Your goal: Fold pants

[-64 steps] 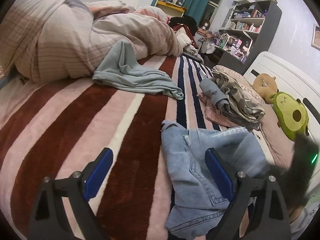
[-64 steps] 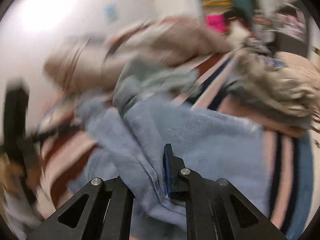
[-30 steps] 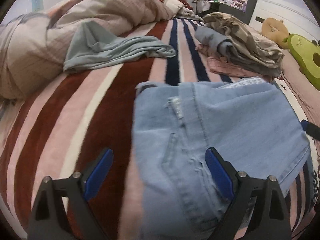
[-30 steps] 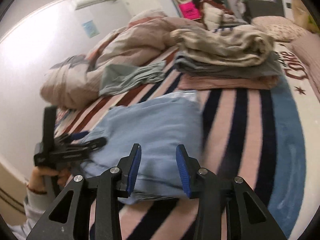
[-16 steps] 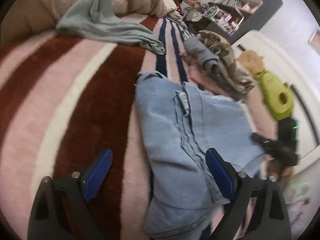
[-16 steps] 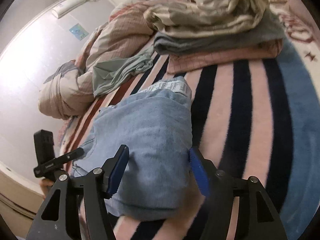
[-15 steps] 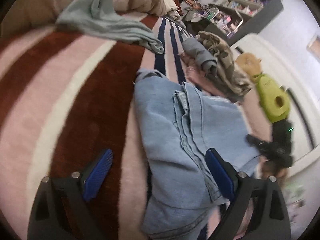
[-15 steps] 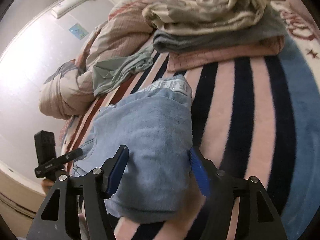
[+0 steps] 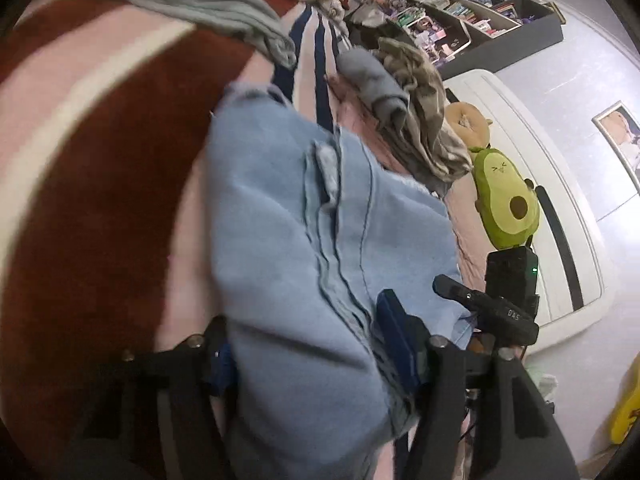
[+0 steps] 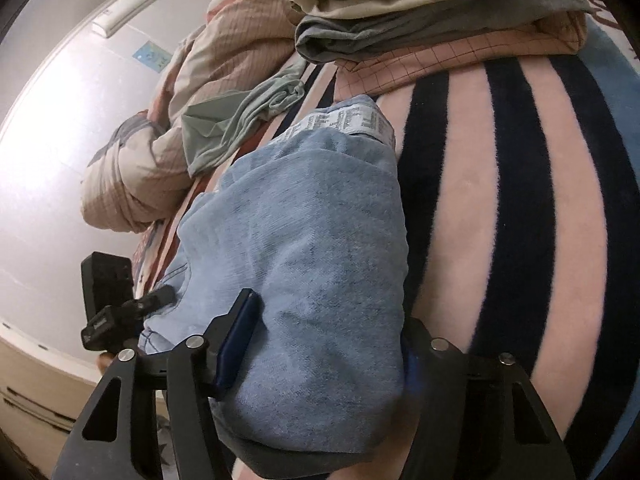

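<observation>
The folded light-blue jeans [image 9: 320, 248] lay on the striped blanket [image 9: 100, 168], their near edge bunched up between the jaws of both my grippers. My left gripper [image 9: 304, 344] had just been closing, and its blue pads sat against either side of that thick fold, pinching it. My right gripper [image 10: 320, 344] had also narrowed a little, one pad pressed to the denim's side and the other half buried behind the fold, clasping it too. Beyond the jeans, a stack of folded clothes [image 10: 440, 28] rested further up the blanket, with a grey-green garment [image 10: 240, 120] and a rumpled duvet [image 10: 192, 92] beside it.
</observation>
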The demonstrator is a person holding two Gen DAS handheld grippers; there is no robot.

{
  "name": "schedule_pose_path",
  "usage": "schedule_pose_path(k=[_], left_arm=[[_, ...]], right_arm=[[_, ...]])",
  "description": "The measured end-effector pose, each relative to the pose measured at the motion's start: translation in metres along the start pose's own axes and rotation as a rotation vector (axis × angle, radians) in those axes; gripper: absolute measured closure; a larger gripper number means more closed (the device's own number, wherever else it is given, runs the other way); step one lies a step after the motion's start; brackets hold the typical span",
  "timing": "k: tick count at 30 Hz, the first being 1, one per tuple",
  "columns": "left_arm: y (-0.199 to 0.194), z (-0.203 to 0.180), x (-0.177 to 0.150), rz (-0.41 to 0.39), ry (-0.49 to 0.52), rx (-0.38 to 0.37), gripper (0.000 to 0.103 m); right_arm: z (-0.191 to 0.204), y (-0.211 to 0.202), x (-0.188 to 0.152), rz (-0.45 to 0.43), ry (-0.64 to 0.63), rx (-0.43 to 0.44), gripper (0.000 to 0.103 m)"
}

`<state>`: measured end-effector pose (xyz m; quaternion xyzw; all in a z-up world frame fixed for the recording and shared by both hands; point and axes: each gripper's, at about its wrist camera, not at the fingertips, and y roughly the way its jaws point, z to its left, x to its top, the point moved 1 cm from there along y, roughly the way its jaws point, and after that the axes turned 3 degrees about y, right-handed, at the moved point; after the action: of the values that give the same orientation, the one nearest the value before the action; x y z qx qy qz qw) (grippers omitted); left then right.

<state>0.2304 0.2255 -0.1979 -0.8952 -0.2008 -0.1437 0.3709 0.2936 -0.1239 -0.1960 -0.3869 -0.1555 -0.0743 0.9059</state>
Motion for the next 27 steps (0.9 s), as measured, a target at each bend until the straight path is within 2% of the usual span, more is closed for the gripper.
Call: schedule_pose_path(k=[3, 9, 12, 14, 17, 21, 27], left_arm=[[0.003, -0.016, -0.003, -0.005, 0.050, 0.060, 0.048], [-0.003, -0.058, 0.000, -0.037, 0.114, 0.081, 0.072], [-0.003, -0.091, 0.006, -0.038, 0.183, 0.101, 0.077], [-0.001, -0.119, 0.013, -0.038, 0.244, 0.137, 0.078], [-0.003, -0.155, 0.028, -0.061, 0.293, 0.149, 0.079], [-0.002, -0.202, 0.067, -0.084, 0.361, 0.175, 0.079], [0.022, -0.271, 0.162, -0.106, 0.445, 0.211, 0.079]], right_arm=[[0.010, -0.005, -0.005, -0.026, -0.021, -0.022, 0.060], [0.028, -0.029, -0.019, -0.066, -0.075, -0.029, 0.076], [0.031, -0.048, -0.026, -0.089, -0.087, -0.035, 0.079], [0.032, -0.063, -0.027, -0.114, -0.095, -0.025, 0.080], [0.031, -0.092, -0.020, -0.177, -0.090, -0.003, 0.080], [0.032, -0.127, 0.006, -0.250, -0.103, 0.018, 0.081], [0.034, -0.167, 0.082, -0.348, -0.110, 0.013, 0.081]])
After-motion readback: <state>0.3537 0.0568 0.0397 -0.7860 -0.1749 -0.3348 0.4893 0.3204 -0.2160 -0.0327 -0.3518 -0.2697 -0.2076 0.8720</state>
